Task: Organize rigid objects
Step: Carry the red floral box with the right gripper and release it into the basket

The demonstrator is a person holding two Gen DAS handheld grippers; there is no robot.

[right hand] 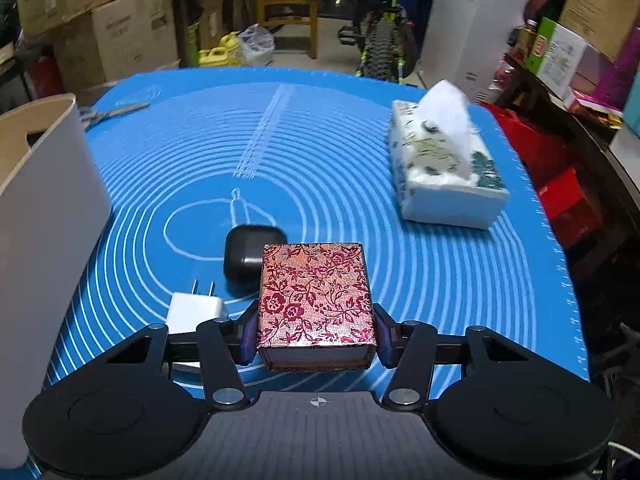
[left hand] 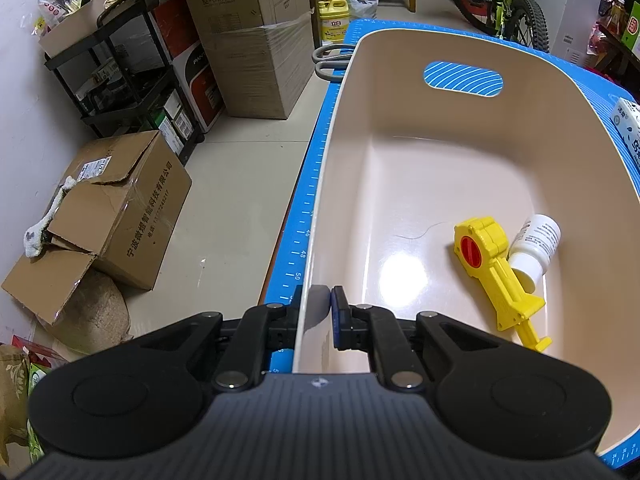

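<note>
A beige plastic bin [left hand: 400, 184] stands on the blue mat [left hand: 304, 216]. My left gripper [left hand: 316, 304] is shut on the bin's near left wall. Inside the bin lie a yellow toy tool with a red knob [left hand: 496, 268] and a white pill bottle [left hand: 536, 244]. In the right wrist view my right gripper [right hand: 316, 332] is shut on a red floral box [right hand: 316, 300], held above the mat [right hand: 360, 240]. A black earbud case [right hand: 248, 252] and a white charger plug [right hand: 196, 308] lie on the mat just beyond and left of the box. The bin's outer wall [right hand: 44, 208] is at the left.
A tissue box [right hand: 444, 168] stands on the mat at the right; its end shows in the left wrist view [left hand: 628, 128]. Scissors [left hand: 332, 60] lie beyond the bin, also seen in the right wrist view [right hand: 112, 112]. Cardboard boxes [left hand: 116, 208], a shelf and a bicycle surround the table.
</note>
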